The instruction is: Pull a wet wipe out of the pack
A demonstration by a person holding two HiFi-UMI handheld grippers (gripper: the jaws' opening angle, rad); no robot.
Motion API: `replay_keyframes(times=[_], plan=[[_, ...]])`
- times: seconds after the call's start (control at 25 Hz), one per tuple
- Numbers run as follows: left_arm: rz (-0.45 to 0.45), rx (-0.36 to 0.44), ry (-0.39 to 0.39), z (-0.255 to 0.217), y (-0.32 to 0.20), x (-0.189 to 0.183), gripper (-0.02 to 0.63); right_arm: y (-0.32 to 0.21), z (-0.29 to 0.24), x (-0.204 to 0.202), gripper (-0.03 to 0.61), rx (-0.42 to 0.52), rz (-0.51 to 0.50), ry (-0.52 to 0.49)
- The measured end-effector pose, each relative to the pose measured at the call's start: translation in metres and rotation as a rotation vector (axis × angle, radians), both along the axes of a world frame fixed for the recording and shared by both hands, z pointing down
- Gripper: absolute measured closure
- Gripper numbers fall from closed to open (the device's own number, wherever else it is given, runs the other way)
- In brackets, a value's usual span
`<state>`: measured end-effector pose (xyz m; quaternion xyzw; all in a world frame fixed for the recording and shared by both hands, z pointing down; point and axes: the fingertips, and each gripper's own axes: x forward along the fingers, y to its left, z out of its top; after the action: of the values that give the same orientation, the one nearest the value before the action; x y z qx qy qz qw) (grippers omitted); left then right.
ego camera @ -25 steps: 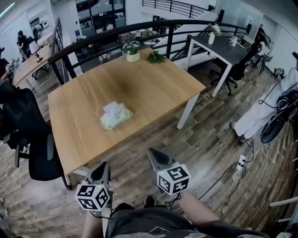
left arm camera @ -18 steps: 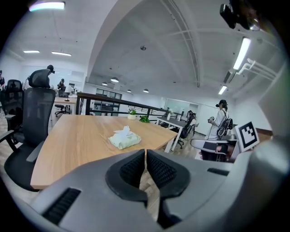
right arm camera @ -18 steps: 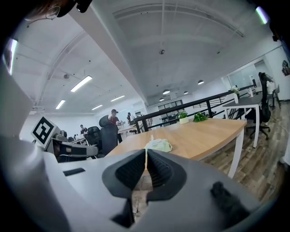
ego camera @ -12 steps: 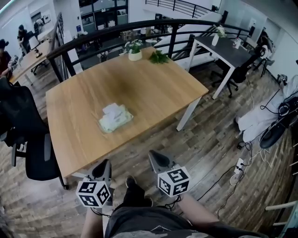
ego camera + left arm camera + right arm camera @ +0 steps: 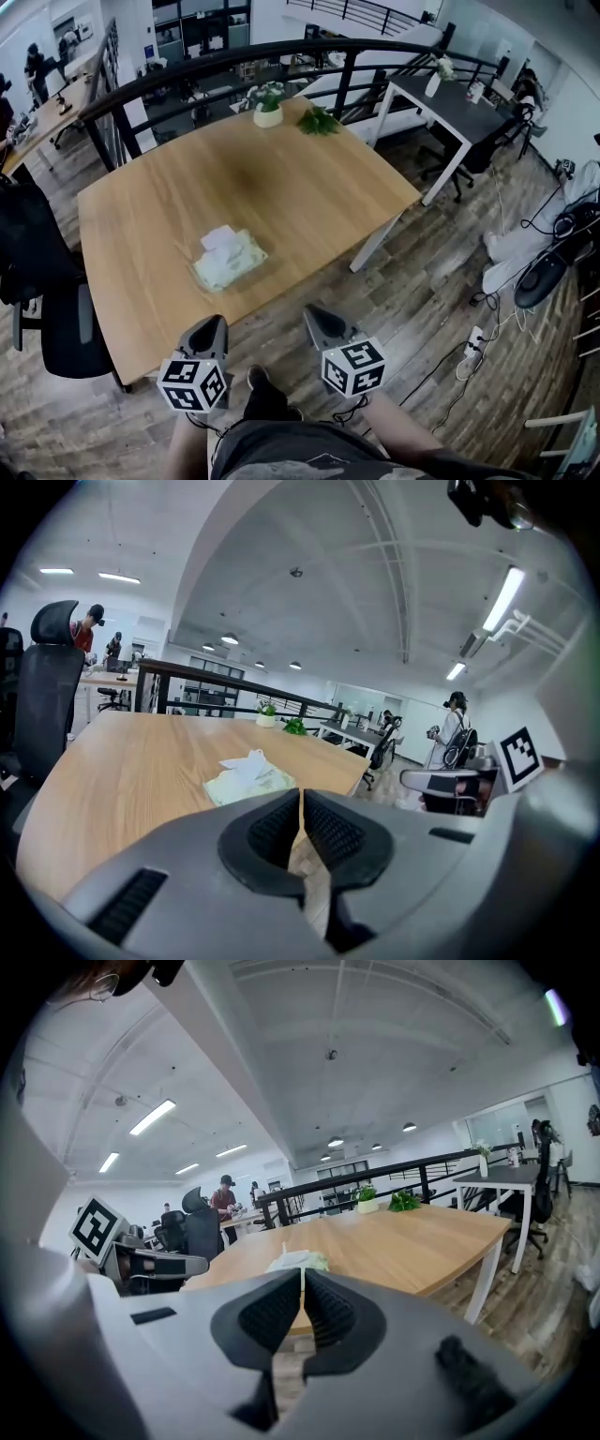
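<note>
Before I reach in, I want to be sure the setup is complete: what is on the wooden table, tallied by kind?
Wet wipe pack: 1
Potted plant in a white pot: 1
Low green leafy plant: 1
Total: 3

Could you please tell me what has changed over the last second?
The left gripper and right gripper came forward toward the near edge of the table as the person stepped closer. Nothing was grasped. The wipe pack stayed put; both jaws stayed shut and empty.
</note>
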<state>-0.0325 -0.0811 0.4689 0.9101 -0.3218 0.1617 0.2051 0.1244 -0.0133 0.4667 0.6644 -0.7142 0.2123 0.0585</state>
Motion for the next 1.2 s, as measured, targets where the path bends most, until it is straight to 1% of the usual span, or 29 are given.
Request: replay_keyframes(times=[0.32, 0.52, 0.64, 0.76, 0.88, 0.96, 1.04, 1.2], plan=[[-0.025, -0.027, 0.031, 0.003, -0.064, 0.002, 0.591, -0.068, 0.000, 0.003, 0.552, -0.020, -0.008, 0.027], [-0.005, -0.050, 0.045, 0.009, -0.092, 0.007, 0.591, -0.100, 0.001, 0.004, 0.552, -0.049, -0.012, 0.060], [-0.006, -0.077, 0.065, 0.016, -0.109, 0.008, 0.591, -0.119, 0.001, 0.008, 0.552, -0.056, 0.005, 0.073], [0.015, -0.078, 0.061, 0.022, -0.123, 0.009, 0.591, -0.135, 0.001, 0.011, 0.552, -0.058, 0.025, 0.083], [0.039, -0.092, 0.077, 0.025, -0.131, 0.011, 0.591, -0.145, 0.004, 0.010, 0.551, -0.061, 0.034, 0.085], [0.038, -0.107, 0.089, 0.027, -0.137, 0.012, 0.591, -0.151, 0.008, 0.009, 0.552, -0.063, 0.033, 0.079], [0.036, -0.103, 0.074, 0.031, -0.140, 0.012, 0.591, -0.155, 0.013, 0.006, 0.551, -0.070, 0.016, 0.071], [0.022, -0.099, 0.043, 0.037, -0.143, 0.013, 0.589, -0.165, 0.020, 0.001, 0.551, -0.076, -0.048, 0.060]])
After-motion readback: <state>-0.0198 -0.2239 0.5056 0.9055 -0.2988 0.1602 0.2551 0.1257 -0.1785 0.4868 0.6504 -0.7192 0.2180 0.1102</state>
